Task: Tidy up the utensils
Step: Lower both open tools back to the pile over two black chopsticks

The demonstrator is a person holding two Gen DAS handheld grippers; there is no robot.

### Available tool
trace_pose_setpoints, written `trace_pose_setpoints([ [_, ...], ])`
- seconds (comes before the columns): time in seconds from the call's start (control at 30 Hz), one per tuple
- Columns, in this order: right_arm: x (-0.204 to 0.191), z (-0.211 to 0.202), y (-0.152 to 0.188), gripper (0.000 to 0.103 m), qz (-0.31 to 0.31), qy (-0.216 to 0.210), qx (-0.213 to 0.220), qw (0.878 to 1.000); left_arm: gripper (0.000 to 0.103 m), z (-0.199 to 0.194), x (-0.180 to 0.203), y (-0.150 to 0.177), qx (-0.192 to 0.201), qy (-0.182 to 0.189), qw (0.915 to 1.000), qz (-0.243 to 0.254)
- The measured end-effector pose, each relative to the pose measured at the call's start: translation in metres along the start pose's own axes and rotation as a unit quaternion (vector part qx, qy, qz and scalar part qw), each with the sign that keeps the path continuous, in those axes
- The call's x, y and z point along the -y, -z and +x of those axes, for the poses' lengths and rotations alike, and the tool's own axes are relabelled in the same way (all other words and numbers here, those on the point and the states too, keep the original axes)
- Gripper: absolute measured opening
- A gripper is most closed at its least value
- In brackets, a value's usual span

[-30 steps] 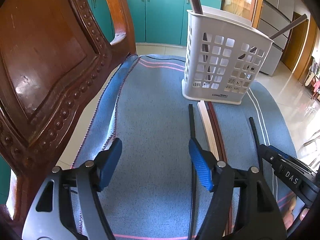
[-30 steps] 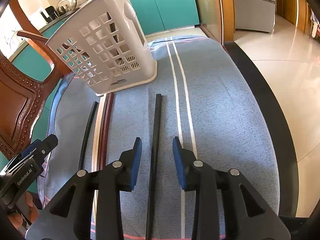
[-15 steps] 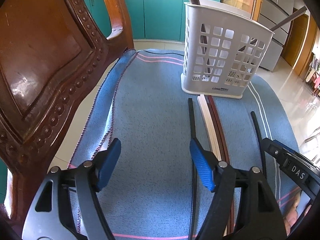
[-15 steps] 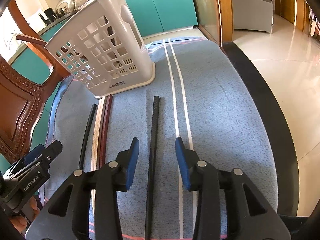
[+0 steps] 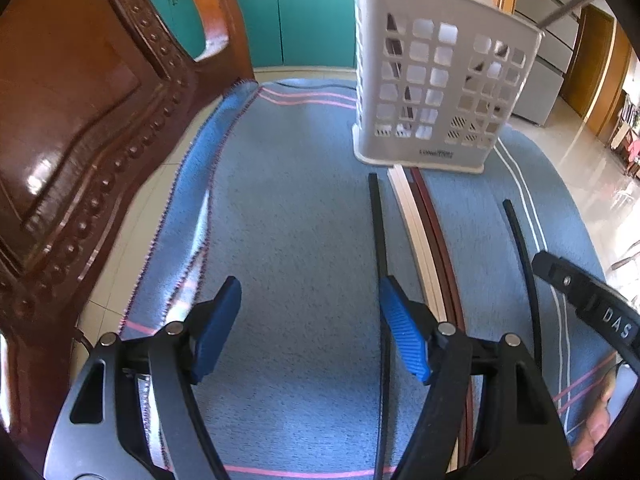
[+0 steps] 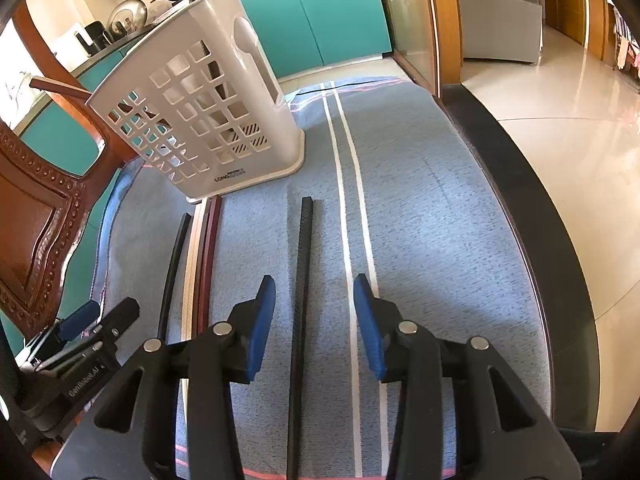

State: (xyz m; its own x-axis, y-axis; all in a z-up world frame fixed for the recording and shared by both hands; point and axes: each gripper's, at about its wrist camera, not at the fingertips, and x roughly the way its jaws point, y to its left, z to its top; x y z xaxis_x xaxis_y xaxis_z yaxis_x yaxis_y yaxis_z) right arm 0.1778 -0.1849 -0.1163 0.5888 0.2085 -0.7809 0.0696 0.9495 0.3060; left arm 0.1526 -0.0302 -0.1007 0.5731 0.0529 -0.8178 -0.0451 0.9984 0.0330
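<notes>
Plainly, with the right gripper [image 6: 314, 320] just widening, spread astride the black chopstick [image 6: 302, 280] near the cloth's right edge, and the left gripper [image 5: 310, 320] spread over bare cloth [image 5: 288, 208], a skewed pinch could flick it off.

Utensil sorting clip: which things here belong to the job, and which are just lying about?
Job:
- white basket
- black chopstick between the open right gripper fingers
- second black chopstick
- cream and dark red chopsticks
- left gripper, open

Bystanders:
- blue cloth
- wooden chair
- teal cabinets
</notes>
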Motion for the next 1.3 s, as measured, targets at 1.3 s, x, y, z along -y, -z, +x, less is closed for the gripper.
trace_pose_setpoints([
  [1.3, 0.001, -0.011, -0.003, 0.047, -0.006, 0.006, 0.018, 1.000, 0.037, 0.011, 0.011, 0.002, -0.008, 0.078, 0.9967, -0.020],
])
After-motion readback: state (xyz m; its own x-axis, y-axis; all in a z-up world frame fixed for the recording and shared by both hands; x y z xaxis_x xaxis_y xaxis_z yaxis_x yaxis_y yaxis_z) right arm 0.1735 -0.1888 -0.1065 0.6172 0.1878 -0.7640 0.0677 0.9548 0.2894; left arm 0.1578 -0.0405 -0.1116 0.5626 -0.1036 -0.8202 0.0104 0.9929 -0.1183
